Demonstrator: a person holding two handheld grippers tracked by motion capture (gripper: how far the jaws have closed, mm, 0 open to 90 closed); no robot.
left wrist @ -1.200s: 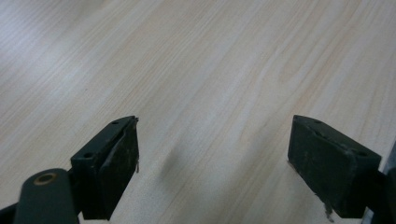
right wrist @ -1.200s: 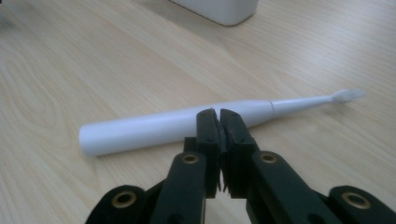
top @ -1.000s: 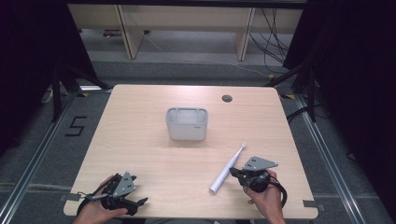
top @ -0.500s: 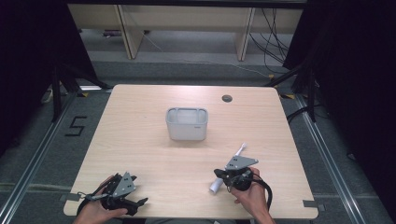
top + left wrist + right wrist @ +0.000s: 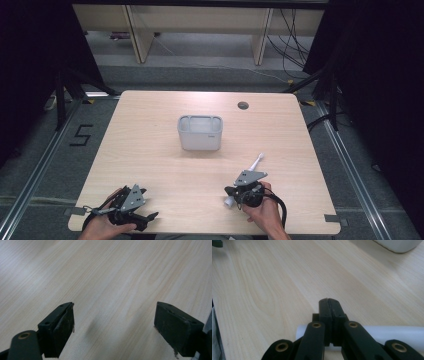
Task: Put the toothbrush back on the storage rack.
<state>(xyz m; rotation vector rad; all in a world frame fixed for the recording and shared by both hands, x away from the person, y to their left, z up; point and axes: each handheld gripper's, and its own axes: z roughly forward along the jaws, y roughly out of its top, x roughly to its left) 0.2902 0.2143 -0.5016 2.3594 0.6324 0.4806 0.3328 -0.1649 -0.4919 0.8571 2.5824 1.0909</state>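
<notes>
A: Where the pale wooden bench (image 5: 150, 150) nears its front right part, what is item one?

B: A long white plastic toothbrush-like stick (image 5: 255, 163), lying flat on the bench. Its small head points away from the person, toward the far right; its blunt handle end (image 5: 228, 202) points to the front edge. In the right gripper view the handle shows as a white cylinder (image 5: 397, 336) running crosswise under the jaws.

A: And the right gripper (image 5: 234, 192)?

B: Black, with a grey three-cornered plate on top, held in the person's right hand (image 5: 262, 215). It sits over the handle end of the stick. In its own view the two jaws (image 5: 329, 308) are pressed together with no gap, lying above the white cylinder. Whether anything is pinched between them I cannot tell; they read as closed, tips meeting over bare wood.

A: Next item out?

B: A grey-white rectangular plastic tub (image 5: 200, 132) with rounded corners, upright near the bench centre, well apart from the stick. Its base corner shows at the top of the right gripper view (image 5: 398, 246).

A: The left gripper (image 5: 145, 212)?

B: Black, with the same grey plate, held in the left hand (image 5: 100, 227) at the front left corner of the bench. Its jaws stand wide apart with only wood grain between them (image 5: 113, 322).

A: Remainder?

B: A small dark round cable hole (image 5: 243, 105) near the far edge of the bench.
</notes>
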